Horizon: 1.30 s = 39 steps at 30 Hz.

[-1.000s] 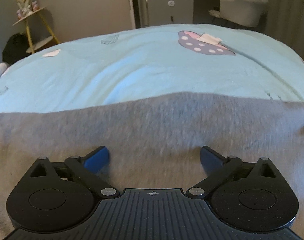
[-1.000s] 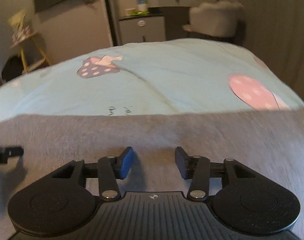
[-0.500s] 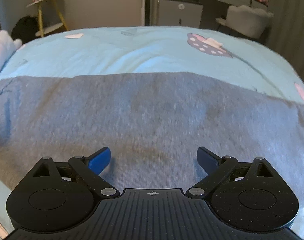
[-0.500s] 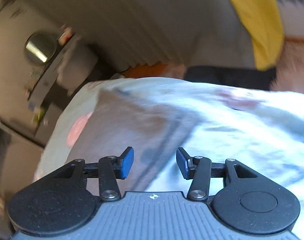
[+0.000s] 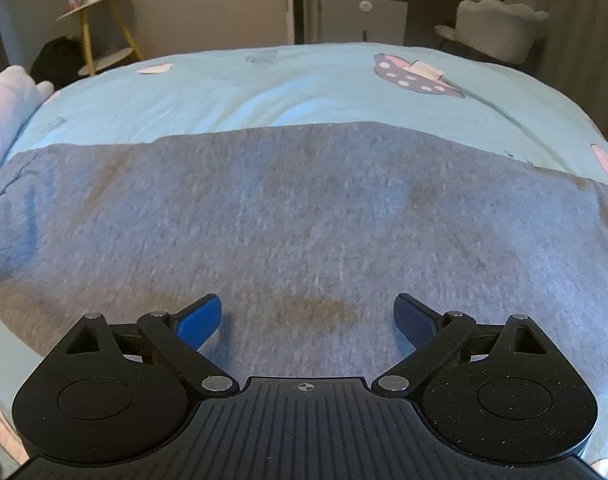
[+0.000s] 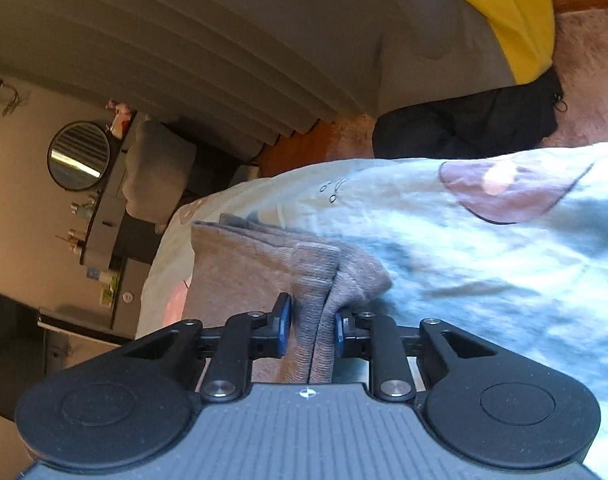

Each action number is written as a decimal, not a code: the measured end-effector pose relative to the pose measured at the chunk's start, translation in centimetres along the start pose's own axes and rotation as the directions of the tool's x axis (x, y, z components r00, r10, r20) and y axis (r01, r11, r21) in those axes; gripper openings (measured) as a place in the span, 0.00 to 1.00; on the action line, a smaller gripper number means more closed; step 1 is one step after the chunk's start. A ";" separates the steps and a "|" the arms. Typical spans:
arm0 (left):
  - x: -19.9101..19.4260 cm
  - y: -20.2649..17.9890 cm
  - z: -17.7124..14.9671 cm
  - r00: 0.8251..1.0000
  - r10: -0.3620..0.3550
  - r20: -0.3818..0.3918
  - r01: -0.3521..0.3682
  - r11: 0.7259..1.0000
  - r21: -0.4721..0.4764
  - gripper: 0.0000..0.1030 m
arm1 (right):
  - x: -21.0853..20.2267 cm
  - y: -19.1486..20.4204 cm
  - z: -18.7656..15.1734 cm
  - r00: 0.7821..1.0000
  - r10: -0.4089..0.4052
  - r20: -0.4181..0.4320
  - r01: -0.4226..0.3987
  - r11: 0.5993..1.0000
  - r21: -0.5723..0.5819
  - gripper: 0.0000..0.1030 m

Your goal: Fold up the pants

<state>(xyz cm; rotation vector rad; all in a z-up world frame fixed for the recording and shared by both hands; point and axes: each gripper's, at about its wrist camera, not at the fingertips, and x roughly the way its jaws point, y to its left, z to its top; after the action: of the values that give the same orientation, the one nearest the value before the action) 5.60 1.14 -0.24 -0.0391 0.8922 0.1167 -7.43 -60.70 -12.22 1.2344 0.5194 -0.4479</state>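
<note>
Grey pants lie spread across a light blue bedspread and fill the lower half of the left wrist view. My left gripper is open, its blue-padded fingers wide apart just above the grey cloth. In the right wrist view the camera is rolled onto its side. There my right gripper is shut on a ribbed cuff of the grey pants, which bunches up between the pads over the bedspread.
A white stuffed shape lies at the bed's left edge. Beyond the bed stand a yellow-legged side table, a grey cabinet and a pale chair. The right wrist view shows curtains, a round mirror and dark clothing.
My right gripper has rolled sideways, moved to the end of the pants and shut on the ribbed cuff. My left gripper stays open and has risen slightly over the cloth.
</note>
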 end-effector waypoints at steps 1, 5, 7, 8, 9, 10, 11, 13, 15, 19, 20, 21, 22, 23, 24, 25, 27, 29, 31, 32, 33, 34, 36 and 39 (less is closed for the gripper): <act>0.1 -0.1 0.0 1.000 0.001 -0.004 0.000 1.000 0.008 0.95 | 0.3 0.1 -0.1 1.000 0.006 -0.003 -0.006 1.000 0.003 0.30; 1.0 -0.3 -0.2 0.999 0.007 -0.041 -0.006 1.000 0.024 0.95 | 1.0 1.3 -0.2 1.000 -0.029 0.000 0.029 0.998 -0.054 0.29; 1.0 0.0 -0.2 0.999 -0.003 -0.046 0.004 1.000 0.006 0.95 | 0.7 2.5 -0.3 0.998 -0.059 0.012 0.060 0.992 -0.114 0.18; 1.0 0.2 -0.2 0.999 -0.006 -0.047 0.006 1.000 -0.005 0.95 | 0.3 3.2 -0.3 0.998 -0.062 0.025 0.065 0.987 -0.146 0.16; 1.1 0.4 -0.2 0.999 -0.007 -0.048 0.007 1.000 -0.016 0.95 | -0.2 4.2 -0.3 0.997 -0.063 0.041 0.069 0.981 -0.182 0.13; 1.1 0.7 -0.1 0.999 -0.009 -0.048 0.008 1.000 -0.025 0.95 | -0.7 5.7 -0.4 0.996 -0.062 0.060 0.075 0.968 -0.240 0.12; 1.1 0.9 -0.1 0.999 -0.013 -0.048 0.011 0.999 -0.033 0.95 | -1.1 7.4 -0.8 0.995 -0.058 0.078 0.080 0.948 -0.310 0.11; 1.1 1.0 -0.1 0.999 -0.017 -0.044 0.015 0.999 -0.043 0.95 | -2.2 12.3 -2.8 0.994 -0.012 0.106 0.065 0.856 -0.513 0.11; 1.0 1.1 -0.1 0.999 -0.021 -0.039 0.019 0.999 -0.048 0.95 | -3.3 16.9 -5.9 0.994 0.063 0.089 0.014 0.731 -0.682 0.10; 0.2 1.1 -0.3 1.000 -0.028 -0.013 0.027 0.998 -0.054 0.95 | -4.6 24.2 -15.5 0.979 0.179 -0.095 -0.162 0.406 -0.899 0.11; 0.0 1.2 -0.3 1.000 -0.029 -0.004 0.029 0.998 -0.058 0.95 | -4.6 25.1 -18.0 0.968 0.183 -0.172 -0.226 0.335 -0.915 0.11; -0.2 1.2 -0.3 1.000 -0.031 0.002 0.031 0.998 -0.062 0.95 | -4.4 25.6 -20.9 0.952 0.177 -0.248 -0.289 0.264 -0.920 0.12; -0.4 1.3 -0.3 0.999 -0.034 0.008 0.035 0.997 -0.065 0.95 | -4.1 25.6 -23.2 0.941 0.159 -0.300 -0.329 0.209 -0.921 0.12; -0.5 1.3 -0.3 0.999 -0.037 0.011 0.038 0.997 -0.069 0.95 | -3.7 25.3 -25.9 0.928 0.127 -0.350 -0.366 0.147 -0.919 0.13; -0.7 1.4 -0.3 0.999 -0.040 0.015 0.041 0.996 -0.074 0.95 | -3.2 24.7 -28.1 0.919 0.094 -0.382 -0.391 0.109 -0.914 0.17; -0.8 1.5 -0.3 0.999 -0.045 0.016 0.047 0.996 -0.078 0.95 | -2.6 23.9 -30.3 0.905 0.037 -0.425 -0.426 0.077 -0.901 0.26; -1.0 1.8 -0.3 0.998 -0.062 0.018 0.064 0.994 -0.089 0.95 | -1.8 22.7 -32.5 0.867 -0.051 -0.495 -0.490 0.083 -0.867 0.40; -1.2 2.0 -0.1 0.996 -0.087 0.022 0.089 0.992 -0.095 0.95 | -1.7 21.9 -32.2 0.834 -0.060 -0.549 -0.537 0.138 -0.832 0.53; -1.3 1.6 0.2 0.993 -0.113 0.028 0.115 0.989 -0.093 0.95 | -2.1 21.4 -30.2 0.851 -0.023 -0.525 -0.509 0.218 -0.833 0.74; -1.4 1.2 0.4 0.992 -0.120 0.038 0.122 0.989 -0.080 0.95 | -2.1 21.2 -28.6 0.869 -0.001 -0.495 -0.476 0.276 -0.835 0.78; -1.5 0.6 0.7 0.991 -0.126 0.046 0.129 0.990 -0.059 0.95 | -2.1 21.0 -27.2 0.885 0.014 -0.466 -0.443 0.338 -0.831 0.86; -1.7 0.0 1.0 0.989 -0.137 0.055 0.140 0.990 -0.036 0.95 | -1.9 20.5 -25.3 0.899 0.025 -0.436 -0.406 0.417 -0.813 0.91; -2.0 -1.5 1.8 0.981 -0.181 0.068 0.182 0.983 -0.009 0.95 | -0.9 18.8 -22.3 0.910 0.015 -0.415 -0.354 0.550 -0.756 0.93; -1.2 -3.5 3.5 0.945 -0.326 0.014 0.326 0.945 -0.036 0.95 | 0.5 15.1 -20.4 0.884 0.027 -0.467 -0.355 0.687 -0.634 0.93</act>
<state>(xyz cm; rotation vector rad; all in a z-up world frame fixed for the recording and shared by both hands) 7.97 -2.15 2.81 -0.2214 0.8647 -0.1762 -0.84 -37.04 -5.93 0.5998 0.8270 0.2325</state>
